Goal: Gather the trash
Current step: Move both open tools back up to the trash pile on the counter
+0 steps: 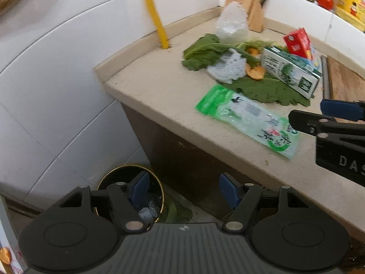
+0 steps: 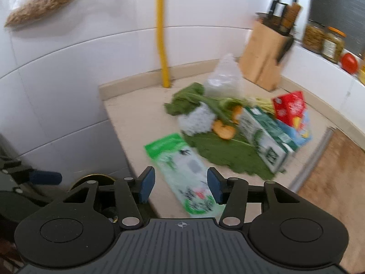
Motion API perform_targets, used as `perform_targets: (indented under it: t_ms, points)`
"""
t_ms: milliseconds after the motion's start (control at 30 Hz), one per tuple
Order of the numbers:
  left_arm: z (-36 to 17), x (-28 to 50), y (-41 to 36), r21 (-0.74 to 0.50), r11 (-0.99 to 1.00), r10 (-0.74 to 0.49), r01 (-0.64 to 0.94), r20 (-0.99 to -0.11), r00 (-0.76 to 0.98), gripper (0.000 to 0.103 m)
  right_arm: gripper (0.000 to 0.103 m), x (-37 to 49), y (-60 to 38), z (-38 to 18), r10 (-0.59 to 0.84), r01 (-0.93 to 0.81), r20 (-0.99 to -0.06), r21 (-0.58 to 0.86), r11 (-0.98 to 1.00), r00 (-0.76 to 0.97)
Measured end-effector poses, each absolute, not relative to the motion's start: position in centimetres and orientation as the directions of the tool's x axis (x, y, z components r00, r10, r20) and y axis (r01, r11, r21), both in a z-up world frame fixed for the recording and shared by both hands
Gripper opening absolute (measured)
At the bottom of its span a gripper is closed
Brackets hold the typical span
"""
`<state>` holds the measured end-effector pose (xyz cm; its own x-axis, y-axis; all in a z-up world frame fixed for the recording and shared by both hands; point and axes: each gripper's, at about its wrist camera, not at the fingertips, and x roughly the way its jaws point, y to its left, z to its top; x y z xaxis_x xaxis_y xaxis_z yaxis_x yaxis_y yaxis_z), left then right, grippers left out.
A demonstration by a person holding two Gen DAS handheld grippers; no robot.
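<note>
The left gripper (image 1: 183, 189) has its jaws apart with nothing between them. It hangs past the edge of the counter (image 1: 159, 84), over the floor. Just under its left finger (image 1: 141, 186) stands a round dark bin (image 1: 130, 189) with a gold rim, and some white netting (image 1: 148, 212) lies inside it. A green leaf (image 1: 178, 212) lies on the floor right beside the bin. The right gripper (image 2: 180, 186) also has its jaws apart and holds nothing. It is over the near edge of the counter, above the lower end of a flat green and white plastic packet (image 2: 182, 173); the pads do not press on the packet. Farther back on the counter is a pile of trash: big green leaves (image 2: 225, 153), a white foam net (image 2: 197, 119), orange peel (image 2: 224, 129), a green and white carton (image 2: 262, 137) lying on its side, and a red box (image 2: 289, 107) leaning behind it. A crumpled clear bag (image 2: 224, 77) sits at the back of the pile. A wooden knife block (image 2: 264, 59) stands in the corner. A yellow pipe (image 2: 163, 45) runs up the white tiled wall. A tomato (image 2: 349, 62) and some jars (image 2: 324, 40) sit on the ledge.
</note>
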<state>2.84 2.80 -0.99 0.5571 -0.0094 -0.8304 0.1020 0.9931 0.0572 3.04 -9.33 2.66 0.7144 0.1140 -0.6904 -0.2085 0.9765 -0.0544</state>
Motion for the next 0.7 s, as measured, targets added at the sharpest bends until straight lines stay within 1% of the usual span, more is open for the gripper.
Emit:
perform_targets:
  t_ms: [300, 700]
  points:
    - [-0.3, 3.5, 0.7, 0.064, 0.983, -0.045, 0.175, -0.828, 0.56, 0.063, 0.059, 1.9, -11.9, 3.7, 0.044, -0.122, -0.673, -0.069, 0.99, 0.738]
    - [-0.5, 4.6, -0.3, 0.081, 0.975, -0.047, 0.208, -0.836, 0.547, 0.063, 0.059, 2.1, -12.7, 3.6, 0.005, -0.093, -0.68, -0.093, 0.991, 0.733]
